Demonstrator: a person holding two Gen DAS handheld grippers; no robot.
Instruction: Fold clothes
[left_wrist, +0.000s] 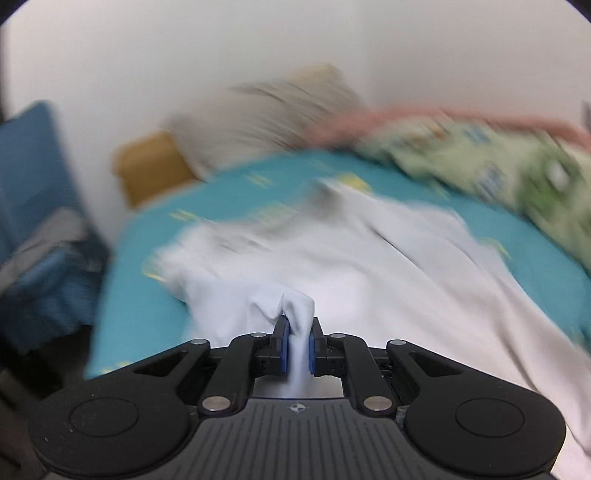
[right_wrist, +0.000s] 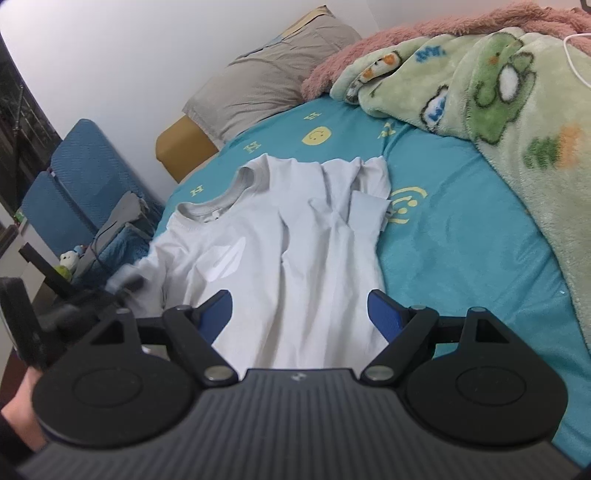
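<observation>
Left wrist view: the left gripper (left_wrist: 298, 341) is pinching a bunched fold of the white T-shirt (left_wrist: 332, 258) between its blue pads (left_wrist: 281, 345), the jaws drawn close together with cloth standing up between them. The rest of this view is blurring heavily, so finer detail of the garment is not readable here.

Right wrist view: the right gripper (right_wrist: 300, 314) is hanging with its jaws spread wide, clasping nothing, its blue fingertips (right_wrist: 384, 314) sitting above the lower part of the shirt; whether they are touching the cloth cannot be told. The white T-shirt (right_wrist: 266, 240) is lying on the teal bed sheet (right_wrist: 461, 229), collar (right_wrist: 221, 199) pointing toward the head of the bed. Its right-hand sleeve (right_wrist: 365, 206) is lying folded inward over the body. At the left edge of the shirt the other gripper is appearing as a dark blurred shape (right_wrist: 110, 291) against the left sleeve area.

Surroundings: a grey pillow (right_wrist: 273, 74) is resting at the head of the bed against the white wall (right_wrist: 110, 55). A green cartoon-print blanket (right_wrist: 517, 110) is lying heaped along the right side of the bed, with a pink blanket (right_wrist: 406, 40) behind it. A blue chair (right_wrist: 74, 177) is standing beside the bed on the left. A person's hand (right_wrist: 18, 413) is showing at the lower left corner
</observation>
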